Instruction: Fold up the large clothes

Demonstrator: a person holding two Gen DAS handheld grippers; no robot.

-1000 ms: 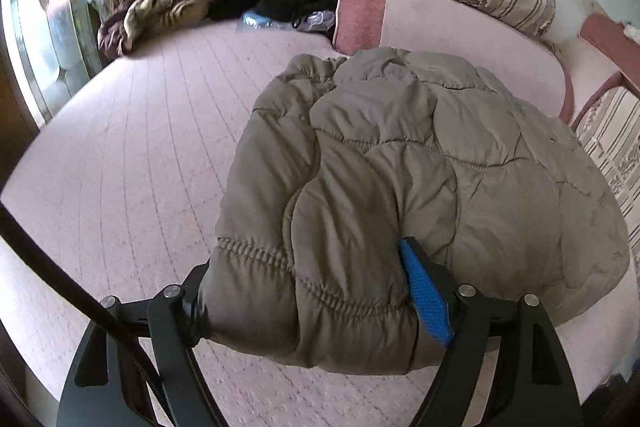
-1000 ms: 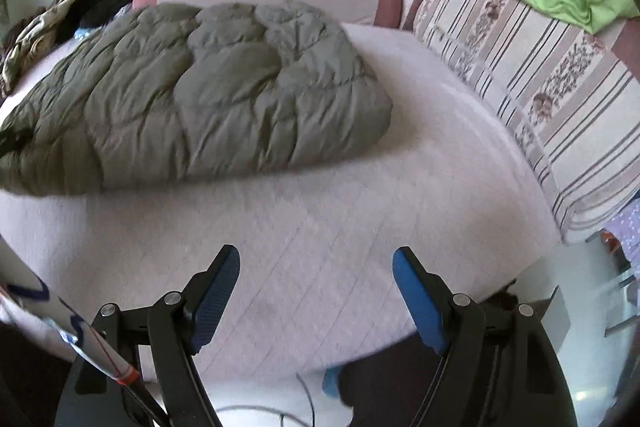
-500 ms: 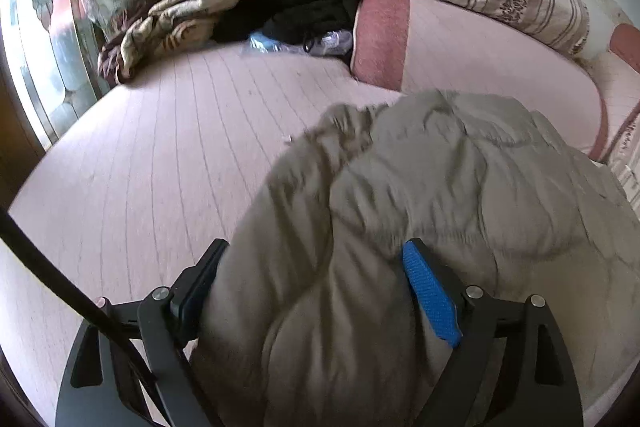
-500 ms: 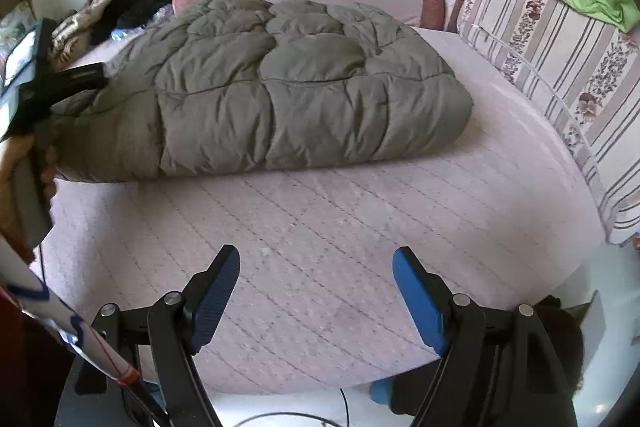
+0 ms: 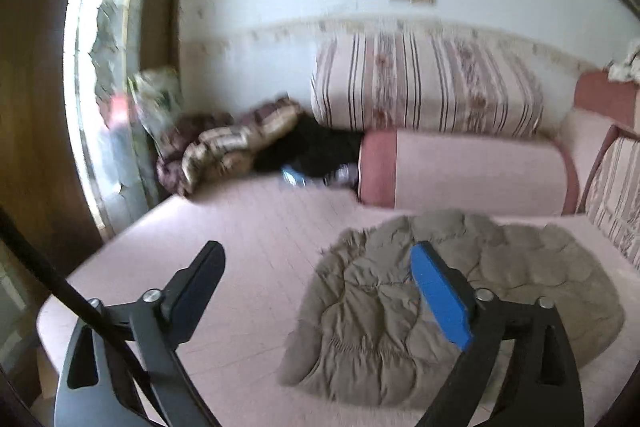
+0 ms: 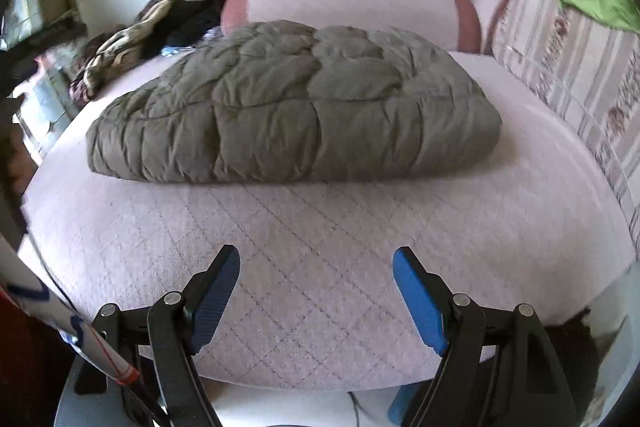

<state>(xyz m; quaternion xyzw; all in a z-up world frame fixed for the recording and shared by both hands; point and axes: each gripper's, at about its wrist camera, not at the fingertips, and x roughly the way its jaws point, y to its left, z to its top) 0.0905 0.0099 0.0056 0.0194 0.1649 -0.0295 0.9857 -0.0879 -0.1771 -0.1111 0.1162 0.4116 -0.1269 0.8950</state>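
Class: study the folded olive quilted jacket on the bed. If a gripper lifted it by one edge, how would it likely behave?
The olive quilted jacket looks puffy and creased, so it would probably sag and unfold rather than stay flat. Its padded bulk suggests it is light for its size. It will not roll, resting broad on the quilted bed.

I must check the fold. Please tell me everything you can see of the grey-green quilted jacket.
The grey-green quilted jacket is puffy, stitched into padded panels, with a gathered band at one end. It lies folded in a thick bundle, flat on the pale pink quilted bed cover, which alone touches it. Neither gripper holds it.
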